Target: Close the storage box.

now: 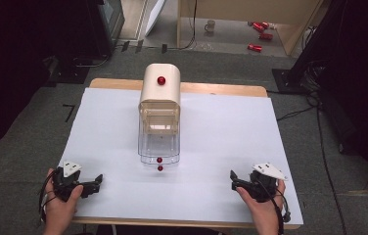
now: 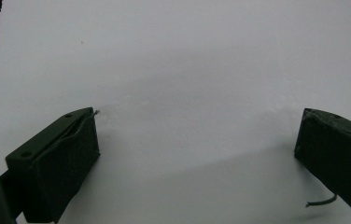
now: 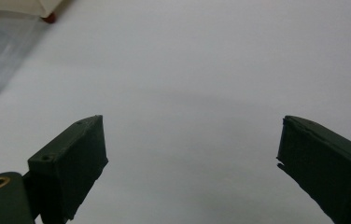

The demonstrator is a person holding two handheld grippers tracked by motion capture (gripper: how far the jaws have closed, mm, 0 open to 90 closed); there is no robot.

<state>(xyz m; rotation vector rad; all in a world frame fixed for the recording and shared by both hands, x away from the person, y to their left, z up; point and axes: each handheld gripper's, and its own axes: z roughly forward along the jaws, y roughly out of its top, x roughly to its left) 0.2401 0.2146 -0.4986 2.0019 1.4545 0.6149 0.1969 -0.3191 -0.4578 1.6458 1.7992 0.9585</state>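
Cream-coloured bread box [image 1: 160,88] with a red knob [image 1: 161,80] on its rounded top stands at the middle of the far edge of the white table [image 1: 221,142], and a clear plastic drawer [image 1: 158,144] sticks out of its front toward the person, resting on the white surface. That drawer carries a small red knob [image 1: 159,160] at its near end, with what looks like its reflection just below it on the table. Both grippers are well apart from the box, down at the near edge. Left gripper [image 1: 97,182] sits at the near left corner in the person's left hand [image 1: 59,205], its black jaws pointing inward across the table; in the left gripper view [image 2: 197,140] they stand wide apart with nothing but bare white surface between them, and a short bit of wire hangs off the right-hand one. Right gripper [image 1: 233,177] lies at the near right in the person's right hand [image 1: 265,208], a grey three-cornered plate on top, jaws aimed toward the middle. In the right gripper view [image 3: 192,144] its jaws gape wide too, holding nothing, and a corner of the clear drawer [image 3: 1,51] and the cream box shows at the top left, far off. Beyond the table, on the grey floor, lie several red cans [image 1: 260,30] and a mug [image 1: 210,25].
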